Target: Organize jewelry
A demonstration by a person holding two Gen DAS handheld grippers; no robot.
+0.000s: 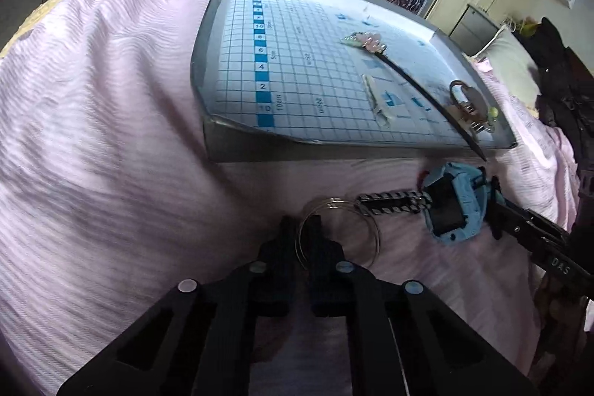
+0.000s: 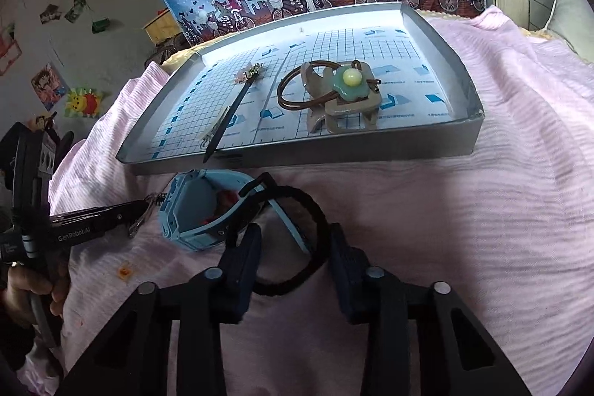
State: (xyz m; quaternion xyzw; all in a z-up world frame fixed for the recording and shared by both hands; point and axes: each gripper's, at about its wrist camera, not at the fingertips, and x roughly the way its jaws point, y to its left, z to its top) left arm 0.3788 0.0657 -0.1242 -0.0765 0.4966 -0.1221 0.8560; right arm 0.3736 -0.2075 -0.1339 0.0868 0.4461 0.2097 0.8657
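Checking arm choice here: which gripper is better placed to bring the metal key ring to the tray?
Left. The left gripper already has its jaws closed on the silver metal key ring; the right gripper is open around a black hair tie.

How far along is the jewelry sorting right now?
Partly done. The tray already holds a hair stick, a clip and a claw clip. In hand: the left tool pinches the key ring. Left on the bed: the blue watch and the black hair tie, which the open right tool straddles.
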